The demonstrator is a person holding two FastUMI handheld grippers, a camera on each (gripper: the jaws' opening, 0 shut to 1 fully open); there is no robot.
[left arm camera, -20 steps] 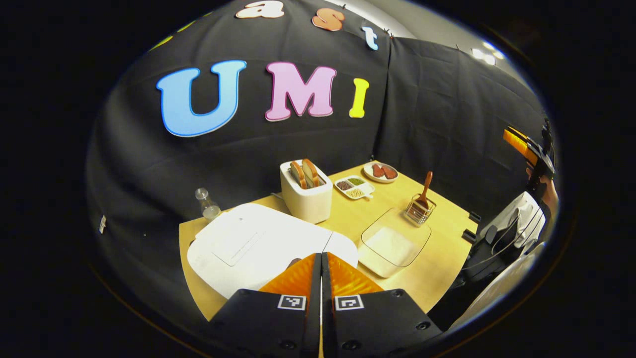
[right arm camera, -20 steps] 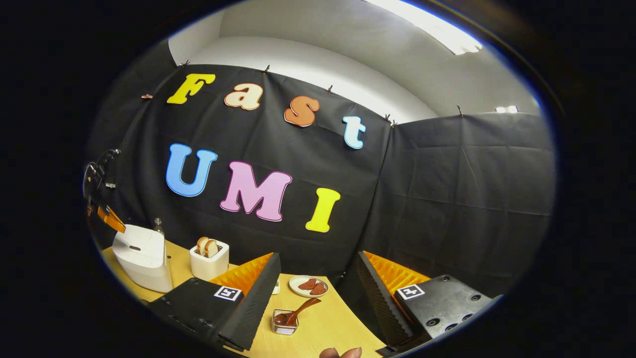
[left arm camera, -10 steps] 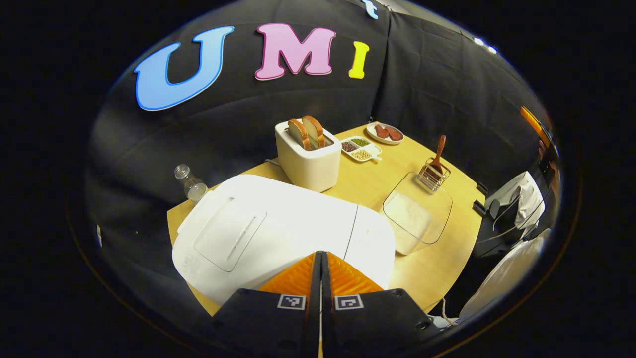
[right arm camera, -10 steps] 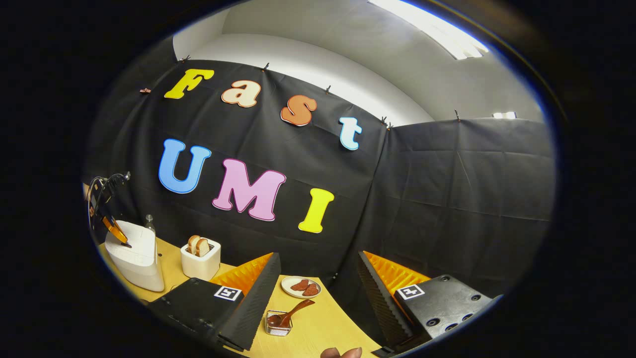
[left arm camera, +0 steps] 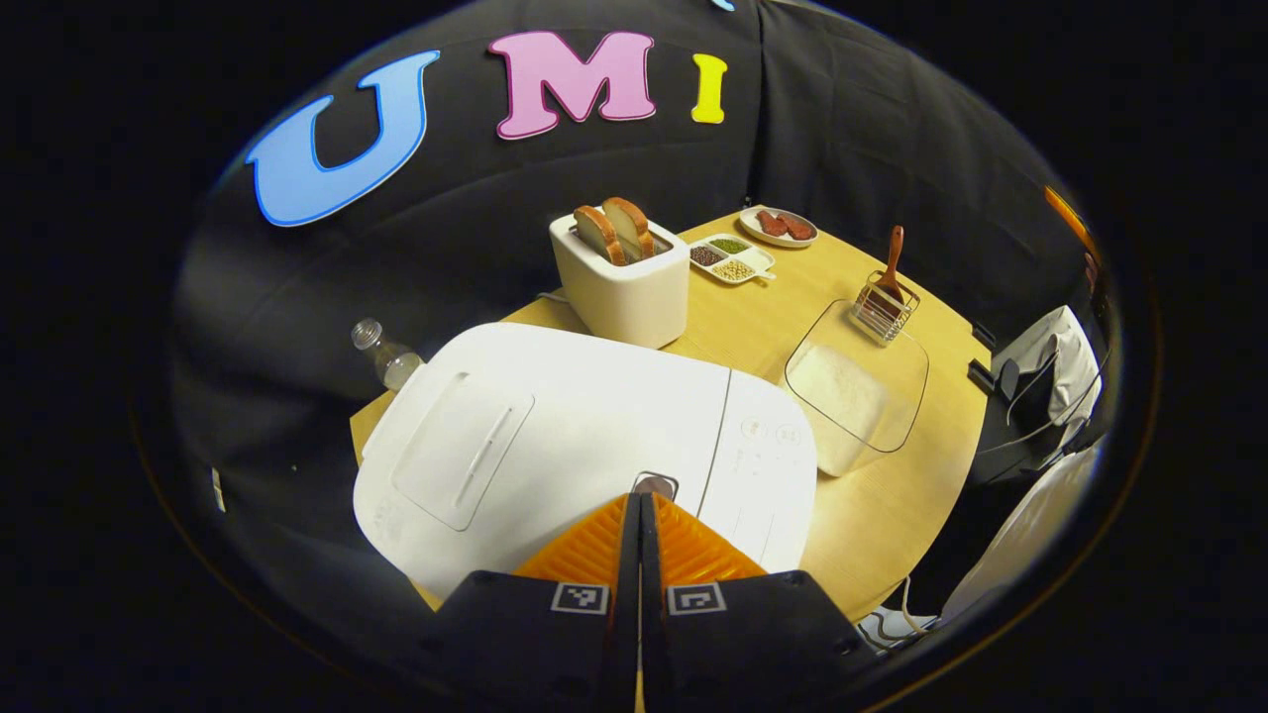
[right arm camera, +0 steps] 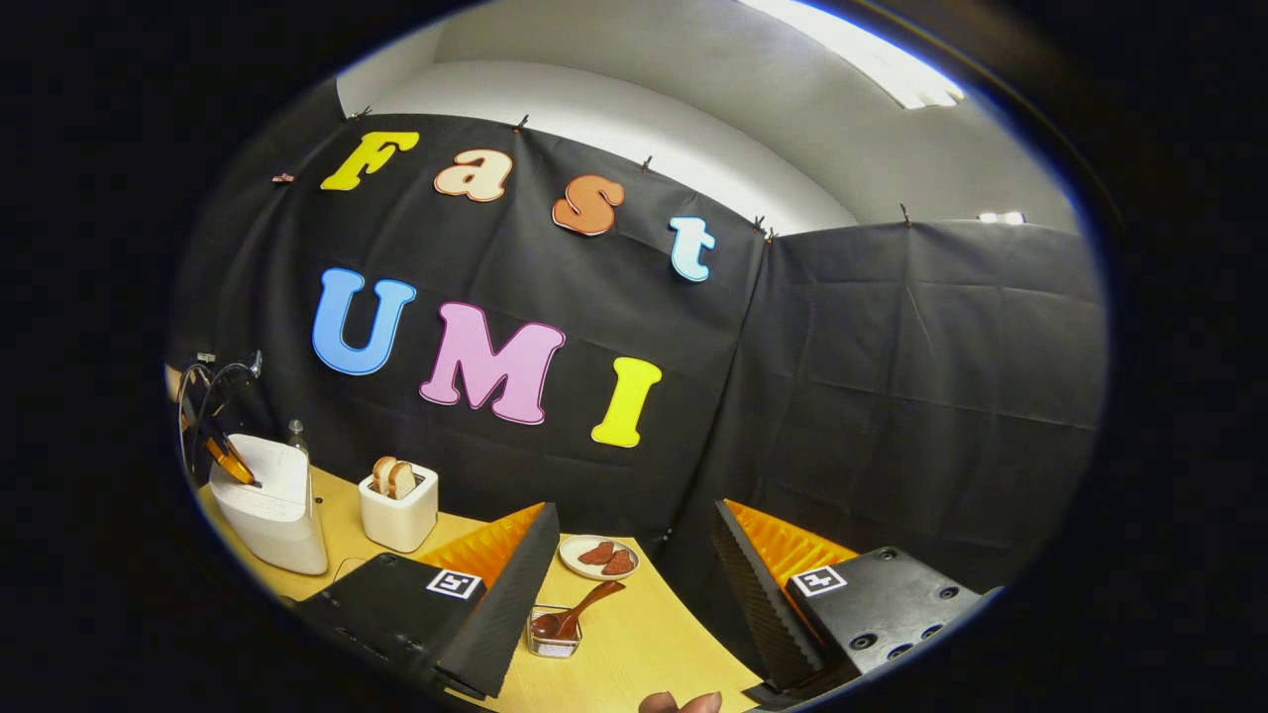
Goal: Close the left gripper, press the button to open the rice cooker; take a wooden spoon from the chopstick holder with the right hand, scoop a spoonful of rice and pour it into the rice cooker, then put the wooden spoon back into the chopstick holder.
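My left gripper point(left arm camera: 639, 500) has its fingers pressed together with nothing between them, tips directly at the small button point(left arm camera: 655, 484) on the front edge of the rice cooker point(left arm camera: 555, 426); whether they touch it cannot be confirmed. The cooker's lid is down. In the right gripper view the same gripper point(right arm camera: 233, 463) sits against the cooker's top near its front edge.

My right gripper point(right arm camera: 634, 584) is held wide apart and empty, raised above the desk point(right arm camera: 634, 644), well clear of the chopstick holder point(right arm camera: 553, 639). The wooden spoon point(left arm camera: 894, 267) stands in that holder point(left arm camera: 885, 309), handle tilted upward. The glass tray of rice point(left arm camera: 852, 391) lies just beside the holder, between it and the cooker. A toaster point(left arm camera: 622, 277) with two bread slices stands behind the cooker.
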